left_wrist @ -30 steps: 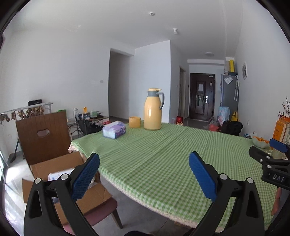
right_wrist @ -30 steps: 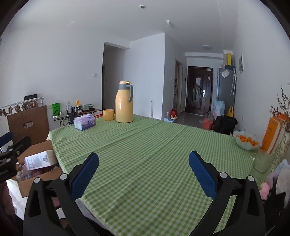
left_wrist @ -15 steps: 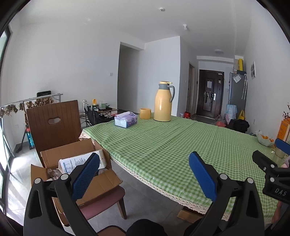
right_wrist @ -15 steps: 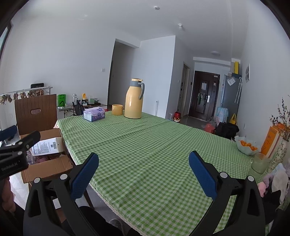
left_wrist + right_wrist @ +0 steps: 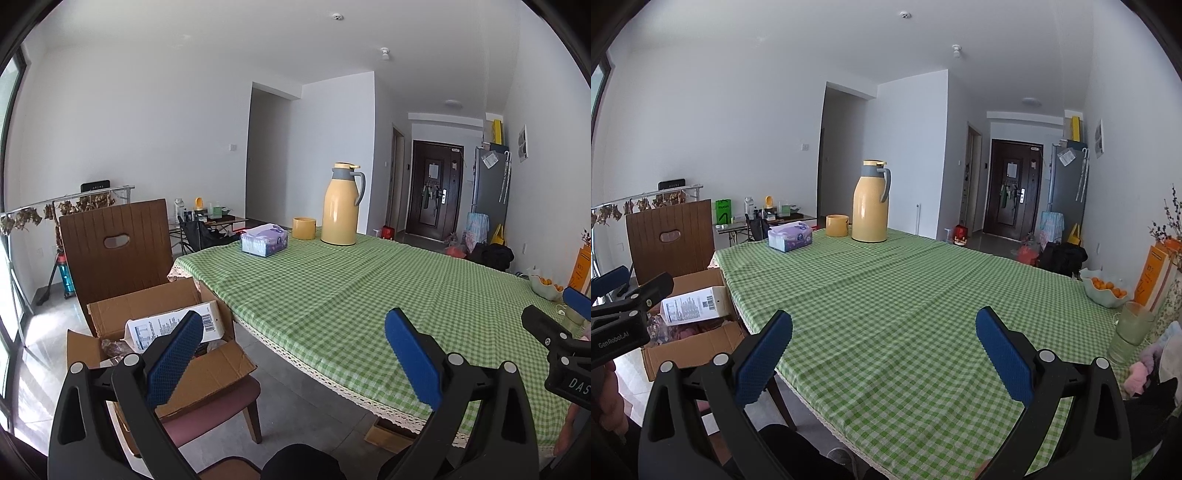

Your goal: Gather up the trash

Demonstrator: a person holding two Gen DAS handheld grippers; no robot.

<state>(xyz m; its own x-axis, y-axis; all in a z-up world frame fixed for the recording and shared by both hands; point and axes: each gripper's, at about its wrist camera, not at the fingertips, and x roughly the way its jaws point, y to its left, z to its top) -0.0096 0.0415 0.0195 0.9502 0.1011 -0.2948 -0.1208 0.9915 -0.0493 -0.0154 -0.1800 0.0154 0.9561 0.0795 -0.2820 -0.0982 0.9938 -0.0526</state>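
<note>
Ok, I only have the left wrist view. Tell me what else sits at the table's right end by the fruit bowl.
Observer: A greenish glass mug stands on the near side of the fruit bowl, close to the table's right edge.
Operator: Go on, tell me what's behind the bowl.
Observer: An orange box stands upright just beyond it, on the wall side.
Operator: Now check the right gripper for me.
Observer: The right gripper is open and holds nothing, above the green checked tablecloth.
</note>
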